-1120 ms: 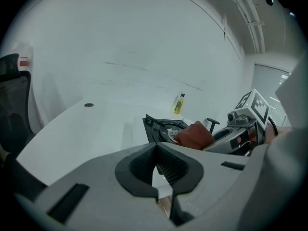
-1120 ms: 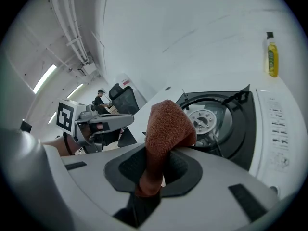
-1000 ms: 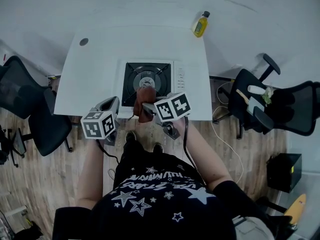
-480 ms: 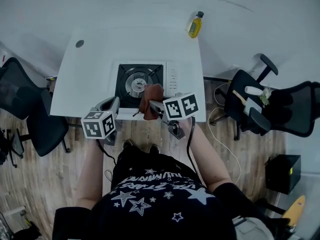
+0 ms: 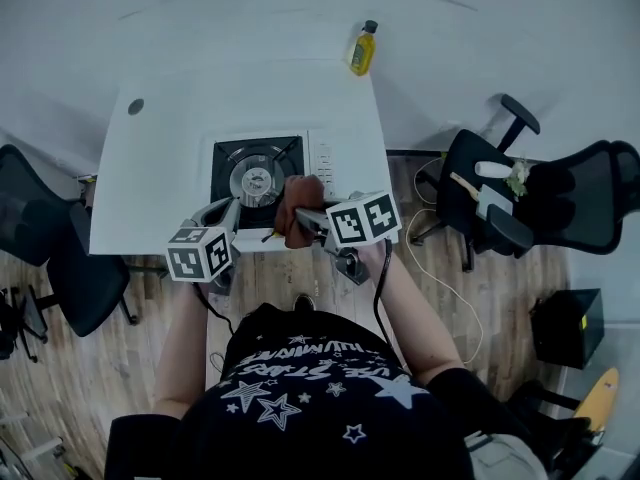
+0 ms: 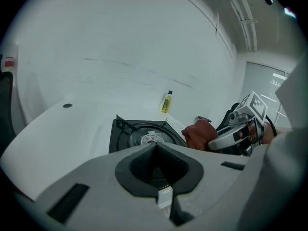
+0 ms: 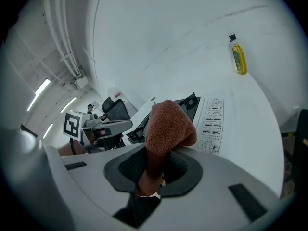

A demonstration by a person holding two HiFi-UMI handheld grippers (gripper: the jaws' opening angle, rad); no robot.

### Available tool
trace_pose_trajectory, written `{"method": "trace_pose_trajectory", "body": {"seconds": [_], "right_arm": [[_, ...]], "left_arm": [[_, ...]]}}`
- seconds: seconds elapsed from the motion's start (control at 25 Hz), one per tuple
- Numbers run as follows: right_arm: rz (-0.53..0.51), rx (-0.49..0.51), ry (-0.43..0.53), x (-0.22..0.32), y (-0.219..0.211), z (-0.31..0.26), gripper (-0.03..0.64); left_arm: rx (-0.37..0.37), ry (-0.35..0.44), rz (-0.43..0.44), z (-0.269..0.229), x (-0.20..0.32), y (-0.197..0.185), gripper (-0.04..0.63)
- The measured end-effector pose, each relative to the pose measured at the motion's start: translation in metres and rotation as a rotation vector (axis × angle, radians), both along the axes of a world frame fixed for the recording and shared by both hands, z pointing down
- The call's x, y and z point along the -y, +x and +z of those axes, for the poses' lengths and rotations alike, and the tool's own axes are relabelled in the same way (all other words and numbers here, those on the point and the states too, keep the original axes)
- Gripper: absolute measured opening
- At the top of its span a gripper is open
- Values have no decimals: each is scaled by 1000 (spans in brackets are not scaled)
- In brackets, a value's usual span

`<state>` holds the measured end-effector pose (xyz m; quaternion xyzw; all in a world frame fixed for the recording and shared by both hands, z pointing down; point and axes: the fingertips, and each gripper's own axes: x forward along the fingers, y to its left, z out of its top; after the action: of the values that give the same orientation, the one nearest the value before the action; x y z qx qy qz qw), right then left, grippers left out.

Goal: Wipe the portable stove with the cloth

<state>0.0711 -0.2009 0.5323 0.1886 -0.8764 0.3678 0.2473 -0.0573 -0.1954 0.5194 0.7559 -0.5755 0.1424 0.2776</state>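
Note:
The portable stove (image 5: 258,173) sits near the front edge of the white table (image 5: 170,138); it has a black burner top and a white control panel on its right. A brown cloth (image 5: 298,206) is bunched over the stove's front right part, and my right gripper (image 5: 302,218) is shut on it. In the right gripper view the cloth (image 7: 168,124) stands up from the right gripper (image 7: 156,170), with the stove (image 7: 190,105) behind. My left gripper (image 5: 222,215) hovers at the stove's front left, shut and empty. The left gripper view shows the left gripper (image 6: 156,148), stove (image 6: 144,136) and cloth (image 6: 197,134).
A yellow bottle (image 5: 362,48) stands at the table's far edge, right of the stove. A round cable hole (image 5: 135,107) is at the far left corner. Black office chairs stand left (image 5: 50,248) and right (image 5: 480,198) of the table on a wooden floor.
My right gripper has carried the cloth from the stove's front middle toward its front right. The left gripper has stayed at the front left. The head view has shifted.

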Motion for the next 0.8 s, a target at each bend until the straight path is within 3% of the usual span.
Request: {"method": "trace_pose_trajectory", "body": {"seconds": [0.8], "right_arm": [[160, -39, -22, -1, 56, 7, 74]], "left_arm": [[-18, 8, 121, -2, 3, 31, 6]]}}
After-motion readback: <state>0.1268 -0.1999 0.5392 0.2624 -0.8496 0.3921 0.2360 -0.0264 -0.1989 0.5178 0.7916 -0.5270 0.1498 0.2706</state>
